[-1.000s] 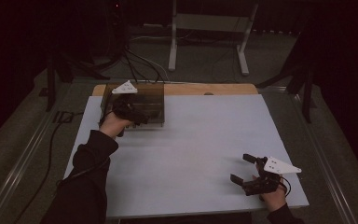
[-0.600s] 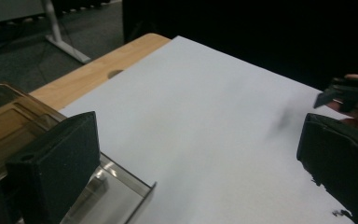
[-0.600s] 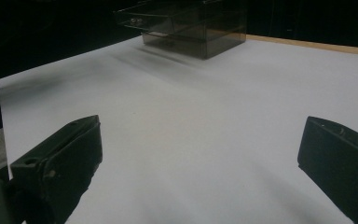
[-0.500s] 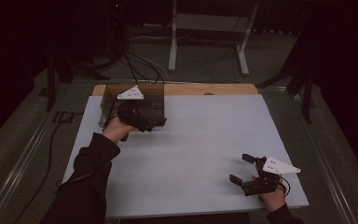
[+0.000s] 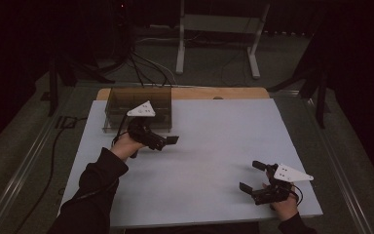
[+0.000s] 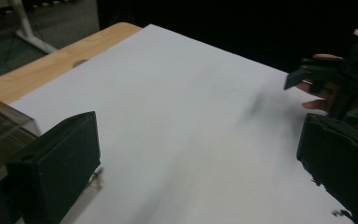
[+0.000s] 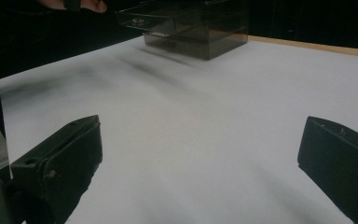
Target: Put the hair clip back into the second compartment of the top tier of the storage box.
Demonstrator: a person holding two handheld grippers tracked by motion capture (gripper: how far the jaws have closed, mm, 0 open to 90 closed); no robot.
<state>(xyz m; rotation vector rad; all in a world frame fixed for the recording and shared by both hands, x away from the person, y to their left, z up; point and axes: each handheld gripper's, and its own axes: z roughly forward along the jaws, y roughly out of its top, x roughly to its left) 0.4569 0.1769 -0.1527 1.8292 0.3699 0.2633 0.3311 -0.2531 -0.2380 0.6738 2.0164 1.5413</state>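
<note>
A smoky clear plastic box point(image 5: 136, 108) stands at the table's far left corner. In the right gripper view the box point(image 7: 200, 28) lies far ahead, and a drawer-like part point(image 7: 144, 21) juts from its left side. My left gripper point(image 5: 168, 141) hovers just in front of the box, pointing right over the white table top. In the left gripper view its jaws point(image 6: 198, 163) stand wide apart with nothing between them. My right gripper point(image 5: 252, 176) rests near the front right edge, open and empty point(image 7: 200, 168). It shows far off in the left gripper view point(image 6: 326, 79).
The white table top point(image 5: 214, 141) has a wooden strip point(image 5: 214, 92) along its far edge. A white metal stand point(image 5: 214, 39) and cables point(image 5: 141, 68) are on the floor beyond. The box's corner point(image 6: 0, 126) lies close to the left jaw.
My left gripper has drawn back from the box toward the table's middle and turned to point right. The right gripper has stayed in place.
</note>
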